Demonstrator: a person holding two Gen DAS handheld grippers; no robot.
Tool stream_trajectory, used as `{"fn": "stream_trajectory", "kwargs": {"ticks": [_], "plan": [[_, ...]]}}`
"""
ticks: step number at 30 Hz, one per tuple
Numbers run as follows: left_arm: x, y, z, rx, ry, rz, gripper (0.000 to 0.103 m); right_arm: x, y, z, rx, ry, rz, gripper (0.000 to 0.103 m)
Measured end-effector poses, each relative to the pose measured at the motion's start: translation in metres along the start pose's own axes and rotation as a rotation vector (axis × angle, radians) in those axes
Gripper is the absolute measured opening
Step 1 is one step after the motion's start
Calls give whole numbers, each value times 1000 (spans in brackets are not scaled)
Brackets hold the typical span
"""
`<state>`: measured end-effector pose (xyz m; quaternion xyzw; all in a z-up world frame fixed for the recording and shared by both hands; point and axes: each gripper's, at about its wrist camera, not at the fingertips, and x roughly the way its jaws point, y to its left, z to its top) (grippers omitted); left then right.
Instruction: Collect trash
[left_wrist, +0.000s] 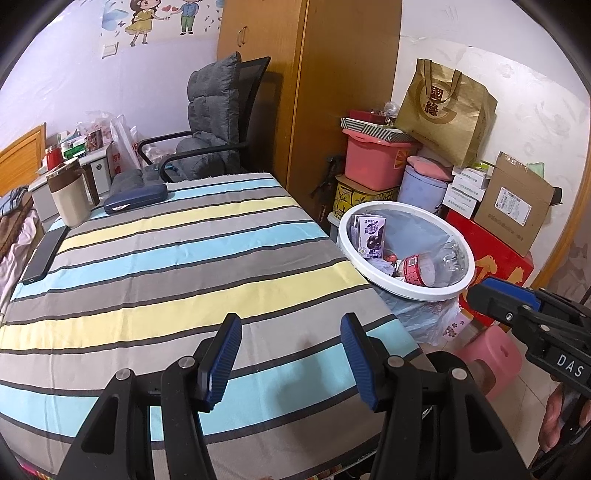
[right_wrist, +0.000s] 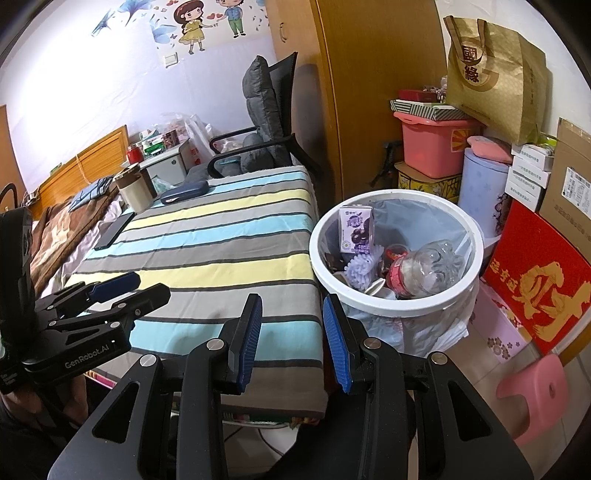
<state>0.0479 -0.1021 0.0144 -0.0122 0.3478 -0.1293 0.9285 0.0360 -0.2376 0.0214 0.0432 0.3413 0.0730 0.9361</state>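
A white-rimmed trash bin (left_wrist: 417, 293) (right_wrist: 399, 312) with a plastic liner stands on the floor off the table's right corner. It holds a purple drink carton (left_wrist: 371, 236) (right_wrist: 356, 229), a crushed clear bottle (left_wrist: 430, 266) (right_wrist: 424, 266) with a red label and other scraps. My left gripper (left_wrist: 291, 362) (right_wrist: 153, 284) hovers open over the near part of the striped tablecloth (left_wrist: 184, 258) (right_wrist: 221, 240), with nothing between its blue pads. My right gripper (right_wrist: 293, 332) (left_wrist: 476, 293) is open and empty too, over the table's right corner, just short of the bin.
At the table's far left are a beige mug (left_wrist: 72, 195), a dark blue case (left_wrist: 135, 197) and a black phone (left_wrist: 44, 254). A grey-cushioned chair (left_wrist: 210, 122) stands behind. Boxes, tubs and a gold bag (left_wrist: 447, 110) crowd the wall behind the bin. A pink stool (left_wrist: 487, 354) stands near it.
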Motion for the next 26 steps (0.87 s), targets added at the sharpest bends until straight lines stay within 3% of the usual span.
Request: {"fn": "stream_trajectory", "kwargs": {"ticks": [26], "plan": [[-1,-2,-1,-1,-2,-18,55,1,1,0,-8,4,2,37]]}}
